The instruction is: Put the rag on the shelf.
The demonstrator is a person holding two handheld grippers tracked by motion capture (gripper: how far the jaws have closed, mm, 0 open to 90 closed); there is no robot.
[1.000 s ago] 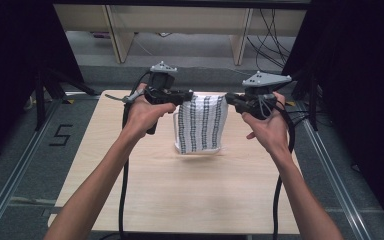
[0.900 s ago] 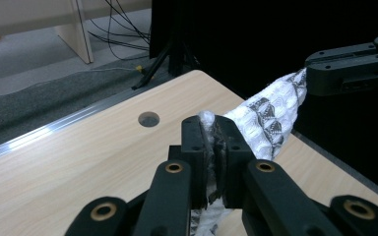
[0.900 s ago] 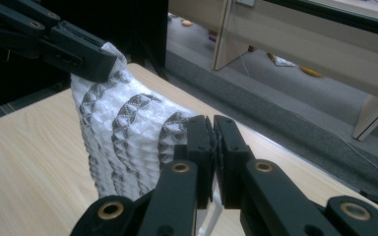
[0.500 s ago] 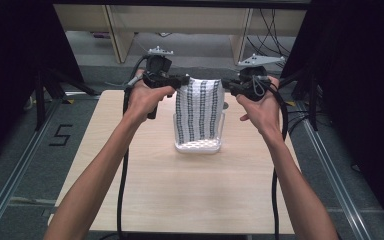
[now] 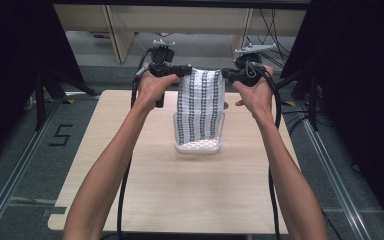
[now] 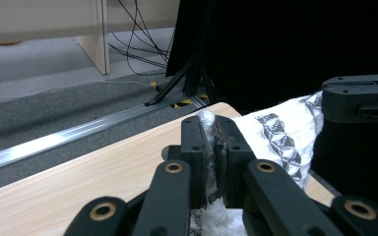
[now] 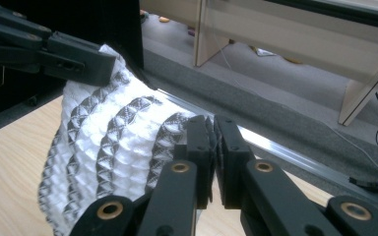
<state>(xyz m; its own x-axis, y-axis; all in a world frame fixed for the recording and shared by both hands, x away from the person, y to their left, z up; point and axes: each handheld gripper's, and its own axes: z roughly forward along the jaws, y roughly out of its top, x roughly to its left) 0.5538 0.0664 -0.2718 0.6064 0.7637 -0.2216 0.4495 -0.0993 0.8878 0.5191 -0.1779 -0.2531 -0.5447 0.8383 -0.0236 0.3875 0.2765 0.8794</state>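
Note:
A white cloth (image 5: pixel 200 110) with dark patterned stripes hangs between my two grippers over the far middle of the wooden table (image 5: pixel 130 175). Its lower end lies folded on the tabletop. My left gripper (image 5: pixel 186 71) is shut on the cloth's top left corner, and my right gripper (image 5: pixel 226 75) is shut on the top right corner. In the left gripper view, white fabric is pinched between the jaws of the left gripper (image 6: pixel 210 147), and the cloth (image 6: pixel 280 137) runs off to the right. In the right gripper view, the right gripper (image 7: pixel 211 142) clamps the cloth's (image 7: pixel 108 142) edge.
Beyond the table's far edge there is grey floor with a metal rail (image 6: pixel 54 142), wooden furniture legs (image 5: pixel 115 30) and loose cables (image 5: pixel 270 25). Dark curtains and stand legs (image 5: pixel 50 85) flank both sides. A "5" mark (image 5: pixel 62 135) sits on the floor at left.
Both hands have carried the cloth's top edge toward the table's far side. The cloth now hangs longer and more stretched, with its lower end still on the table.

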